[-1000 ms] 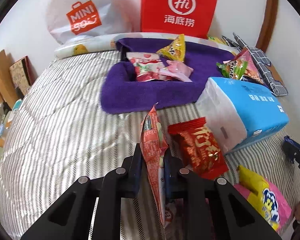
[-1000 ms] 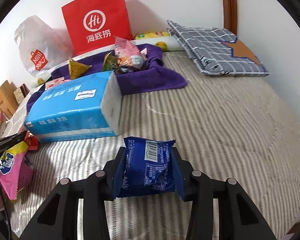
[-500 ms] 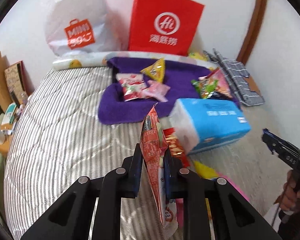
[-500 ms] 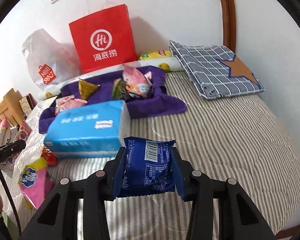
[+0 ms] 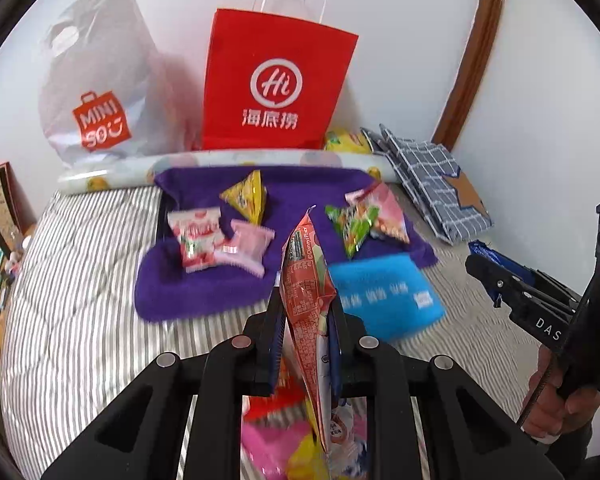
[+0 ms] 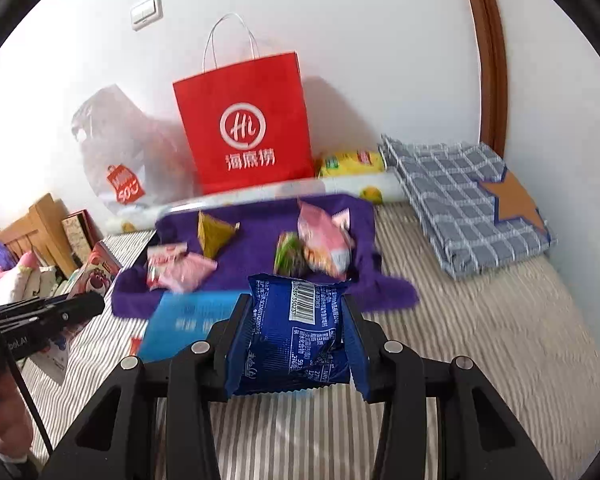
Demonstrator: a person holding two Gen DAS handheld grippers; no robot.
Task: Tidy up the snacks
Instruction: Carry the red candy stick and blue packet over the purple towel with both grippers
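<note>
My left gripper is shut on a red snack packet that stands edge-on between the pads, held above the striped bed. My right gripper is shut on a blue snack packet with a barcode facing me. Ahead lies a purple towel carrying several snacks: a yellow triangular pack, pink packs and a green pack. In the left wrist view the right gripper shows at the right edge with the blue packet in it. The left gripper shows at the left of the right wrist view.
A blue tissue pack lies in front of the towel. A red paper bag and a white plastic bag lean on the wall. A folded checked cloth lies at the right. More snacks lie below my left gripper.
Both grippers have risen with their packets still held. The bed, the towel and the tissue pack now look lower and farther, and more of the wall and bags shows.
</note>
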